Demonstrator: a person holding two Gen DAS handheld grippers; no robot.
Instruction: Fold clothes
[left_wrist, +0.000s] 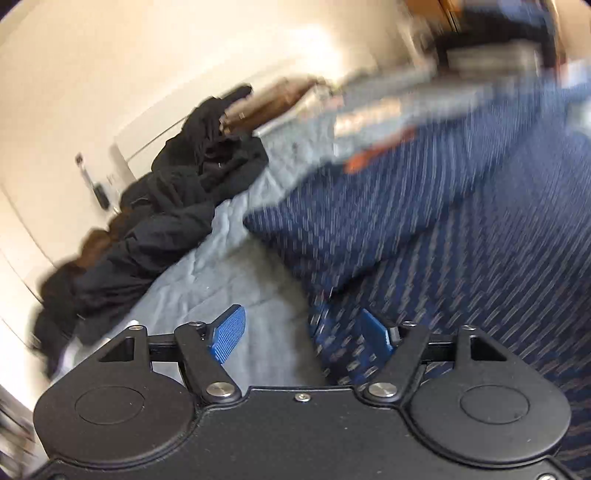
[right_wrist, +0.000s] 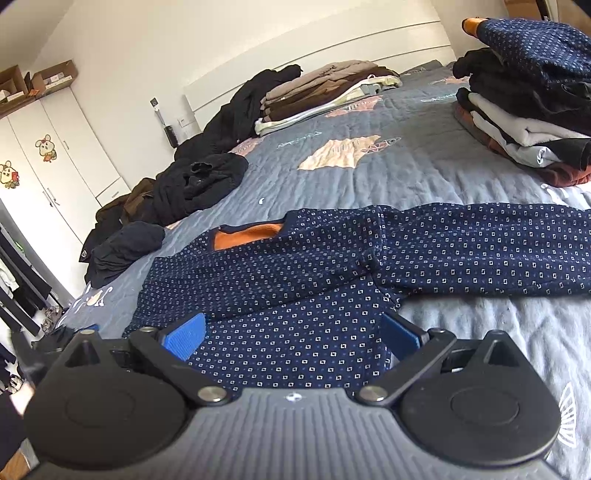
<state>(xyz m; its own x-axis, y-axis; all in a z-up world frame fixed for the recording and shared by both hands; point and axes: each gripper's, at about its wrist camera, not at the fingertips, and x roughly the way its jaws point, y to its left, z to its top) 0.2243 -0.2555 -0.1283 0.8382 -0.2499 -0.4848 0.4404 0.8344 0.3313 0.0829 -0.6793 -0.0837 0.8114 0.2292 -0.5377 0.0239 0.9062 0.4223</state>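
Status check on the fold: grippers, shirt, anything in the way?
Both hand-held grippers open: left, right, over fabric. Navy patterned shirt flat on the bed, one sleeve folded in, the other outstretched. Dark clothes pile well clear.

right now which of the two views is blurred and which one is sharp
Left wrist view: motion blur smears the navy patterned shirt and the far room, while the left gripper stays crisp. Right wrist view: sharp all over, the shirt's print readable, with fisheye bending of the headboard.
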